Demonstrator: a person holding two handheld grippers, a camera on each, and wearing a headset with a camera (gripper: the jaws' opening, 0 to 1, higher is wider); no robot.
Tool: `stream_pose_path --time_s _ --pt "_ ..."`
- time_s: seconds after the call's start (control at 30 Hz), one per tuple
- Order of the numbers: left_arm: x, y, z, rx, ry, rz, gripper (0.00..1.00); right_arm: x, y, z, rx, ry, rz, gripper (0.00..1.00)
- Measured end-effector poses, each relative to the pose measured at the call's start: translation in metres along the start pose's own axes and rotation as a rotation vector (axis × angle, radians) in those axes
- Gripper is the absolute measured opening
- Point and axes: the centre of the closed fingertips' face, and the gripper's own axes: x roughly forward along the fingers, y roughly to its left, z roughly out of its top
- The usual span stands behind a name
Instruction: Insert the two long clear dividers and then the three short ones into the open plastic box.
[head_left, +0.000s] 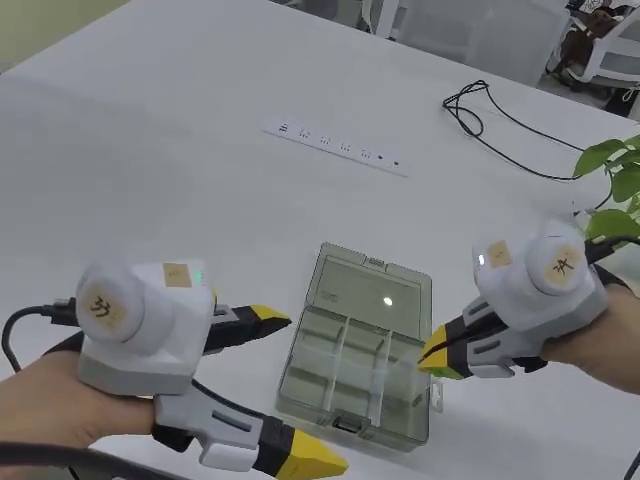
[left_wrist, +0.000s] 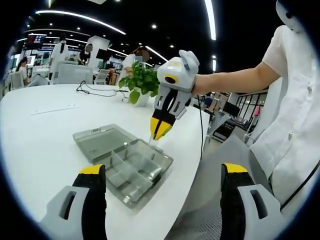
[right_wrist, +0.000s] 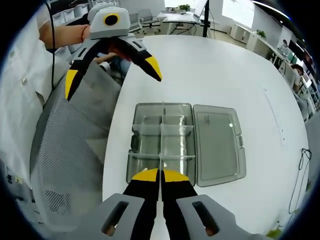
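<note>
The left gripper (head_left: 312, 392), lower left in the head view, has a white rounded housing, grey-and-black jaw arms, yellow tips, a tan label (head_left: 100, 307), a green light and a black cable (head_left: 30, 312). The right gripper (head_left: 430, 360), at right, looks alike. The person wears a white short-sleeved buttoned shirt (left_wrist: 295, 100).

Item, my left gripper (head_left: 310, 392) and right gripper (head_left: 432, 358): white-grey bodies, black fingers, yellow tips. Between my right tips: clear divider (right_wrist: 162, 162). Just ahead: smoky grey-green translucent plastic box (head_left: 370, 290). Beneath: plain white table (head_left: 150, 150).
</note>
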Motion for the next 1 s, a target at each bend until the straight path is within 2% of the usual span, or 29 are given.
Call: stream_pose_path --time_s 0.17,0.53,1.0 --pt "0.0002 -0.0005 -0.0001 0.0 0.002 -0.002 0.97 0.001 0.001 -0.0031 -0.015 0.019 -0.002 0.02" --pt "-0.0001 -0.0012 -0.0023 -0.005 0.004 -0.003 0.96 -0.0009 -0.0003 0.0015 -0.008 0.001 -0.008 0.02" --pt "-0.0004 -0.0011 -0.0026 -0.007 0.005 -0.002 0.96 0.0065 -0.0002 -0.0006 -0.013 0.032 0.002 0.02"
